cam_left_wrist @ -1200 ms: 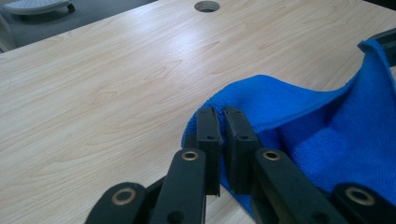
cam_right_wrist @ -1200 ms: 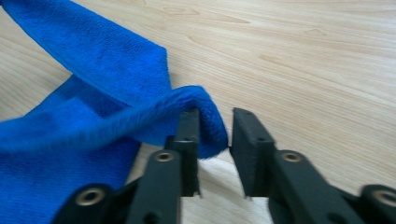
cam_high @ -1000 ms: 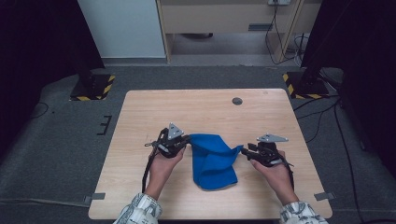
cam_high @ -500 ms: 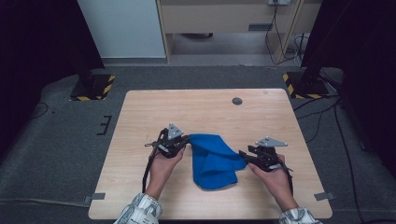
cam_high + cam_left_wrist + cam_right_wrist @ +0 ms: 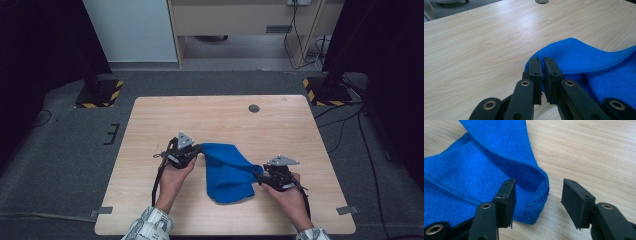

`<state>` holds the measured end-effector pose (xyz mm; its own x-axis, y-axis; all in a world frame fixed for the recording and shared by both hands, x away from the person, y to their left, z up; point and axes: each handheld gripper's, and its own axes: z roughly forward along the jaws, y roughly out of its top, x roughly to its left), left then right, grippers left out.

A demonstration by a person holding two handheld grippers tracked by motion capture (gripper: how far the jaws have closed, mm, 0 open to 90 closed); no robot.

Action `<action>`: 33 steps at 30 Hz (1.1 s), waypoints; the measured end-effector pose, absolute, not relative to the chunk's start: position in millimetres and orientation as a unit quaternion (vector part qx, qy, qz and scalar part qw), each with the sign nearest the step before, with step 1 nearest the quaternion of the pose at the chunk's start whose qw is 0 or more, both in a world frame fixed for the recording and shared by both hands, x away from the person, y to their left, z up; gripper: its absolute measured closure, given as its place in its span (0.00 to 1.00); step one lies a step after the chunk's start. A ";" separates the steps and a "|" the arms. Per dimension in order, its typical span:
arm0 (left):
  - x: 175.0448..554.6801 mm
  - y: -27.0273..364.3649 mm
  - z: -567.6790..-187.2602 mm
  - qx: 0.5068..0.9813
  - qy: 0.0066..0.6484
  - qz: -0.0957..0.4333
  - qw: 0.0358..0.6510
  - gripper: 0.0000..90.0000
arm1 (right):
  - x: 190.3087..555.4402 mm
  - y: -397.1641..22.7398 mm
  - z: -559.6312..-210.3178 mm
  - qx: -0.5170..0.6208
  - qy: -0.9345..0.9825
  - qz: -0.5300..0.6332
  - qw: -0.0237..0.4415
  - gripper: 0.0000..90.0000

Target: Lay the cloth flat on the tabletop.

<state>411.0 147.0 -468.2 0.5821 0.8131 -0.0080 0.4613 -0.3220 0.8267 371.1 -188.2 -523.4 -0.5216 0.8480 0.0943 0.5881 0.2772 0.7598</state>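
Left gripper (image 5: 192, 152), high view, pinches the blue cloth (image 5: 227, 170) at table (image 5: 210, 115) centre while the right gripper (image 5: 260, 177) approaches at 4 o'clock; left gripper view: jaws clamped on a corner; right gripper view: jaws, just opening, straddle an ungrasped fold, so folding seems half done.

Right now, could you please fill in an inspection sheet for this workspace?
Surface: pale wooden table, with a round grommet hole near its far edge.
Job's things: blue cloth, rumpled and partly folded.
Clutter: nothing seen.
Grippers: left claw shut on the cloth's edge; right claw open, jaws just widened, a folded cloth corner between them, unpressed.
Cables: black cable trailing from the left claw; more on the floor.
Surroundings: grey carpet, striped stand bases, cabinet behind.
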 end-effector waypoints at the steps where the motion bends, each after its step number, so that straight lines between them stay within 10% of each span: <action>1: 410.8 148.0 -467.8 0.784 0.408 0.211 0.418 0.94 | 370.4 -187.8 -524.5 0.459 0.784 0.383 0.168 0.53; 6: 411.3 155.4 -468.5 0.776 0.421 0.212 0.419 0.94 | 370.7 -193.8 -528.8 0.464 0.786 0.370 0.174 0.57; 16: 407.1 158.8 -474.1 0.777 0.422 0.203 0.422 0.94 | 378.7 -196.7 -524.3 0.455 0.782 0.392 0.166 0.96; 33: 402.0 163.0 -474.0 0.777 0.416 0.202 0.428 0.94 | 389.5 -214.2 -477.3 0.445 0.759 0.430 0.202 0.98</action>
